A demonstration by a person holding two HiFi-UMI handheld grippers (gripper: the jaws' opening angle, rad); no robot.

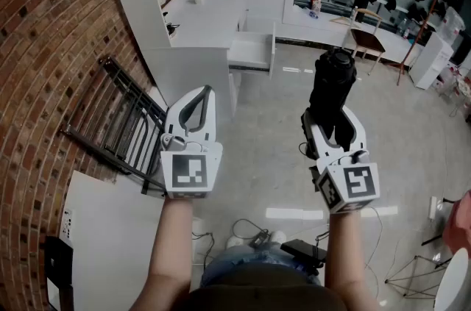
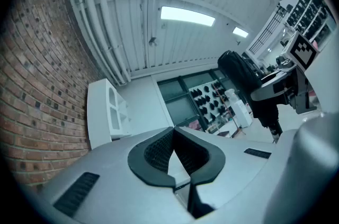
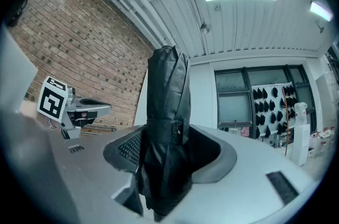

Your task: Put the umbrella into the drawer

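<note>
A black folded umbrella [image 1: 332, 81] stands upright between the jaws of my right gripper [image 1: 333, 118], which is shut on its lower part. In the right gripper view the umbrella [image 3: 167, 90] fills the gap between the pads, with its strap wrapped round it. My left gripper [image 1: 197, 98] is held beside it to the left, shut with its fingertips touching and nothing between them. In the left gripper view the jaws [image 2: 172, 133] meet at their tips, and the umbrella [image 2: 238, 72] shows to the right. An open white drawer [image 1: 252, 52] juts from the white cabinet [image 1: 193, 26] ahead, well beyond both grippers.
A brick wall [image 1: 44, 45] runs along the left, with a black metal rack [image 1: 118, 126] leaning against it. A white board [image 1: 103, 243] lies on the floor at lower left. A chair [image 1: 366, 37] stands at the back right. Cables [image 1: 294, 251] lie near the person's feet.
</note>
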